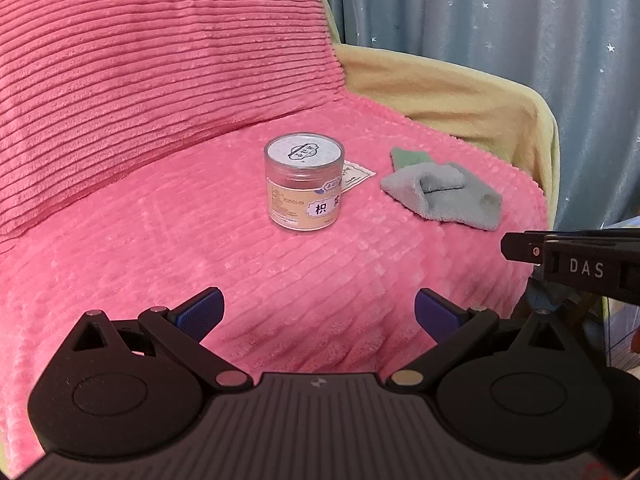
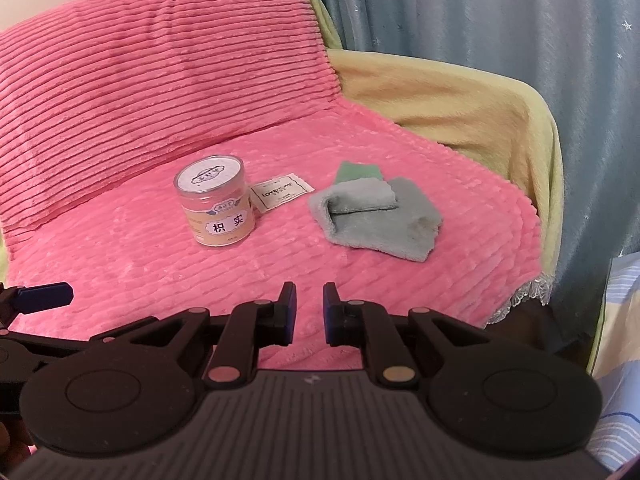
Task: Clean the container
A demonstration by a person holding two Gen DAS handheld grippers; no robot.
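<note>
A clear jar [image 1: 304, 188] with a white lid and an orange label stands upright on the pink blanket [image 1: 280, 280]. In the right wrist view the jar [image 2: 216, 206] stands left of centre. A folded grey cloth [image 1: 444, 194] [image 2: 376, 216] lies to its right, apart from it, over a green cloth [image 2: 356, 170]. My left gripper [image 1: 319, 314] is wide open and empty, short of the jar. My right gripper [image 2: 310, 308] is nearly closed, with only a narrow gap between its pads and nothing held. It hovers in front of the cloth.
A white fabric tag [image 2: 280, 192] lies flat between jar and cloth. A pink ribbed cushion [image 1: 140, 80] rises behind the jar. A yellow-covered armrest [image 2: 460, 100] borders the right side, with a blue starred curtain [image 1: 500, 20] behind. The blanket's lace edge [image 2: 524, 296] drops off at front right.
</note>
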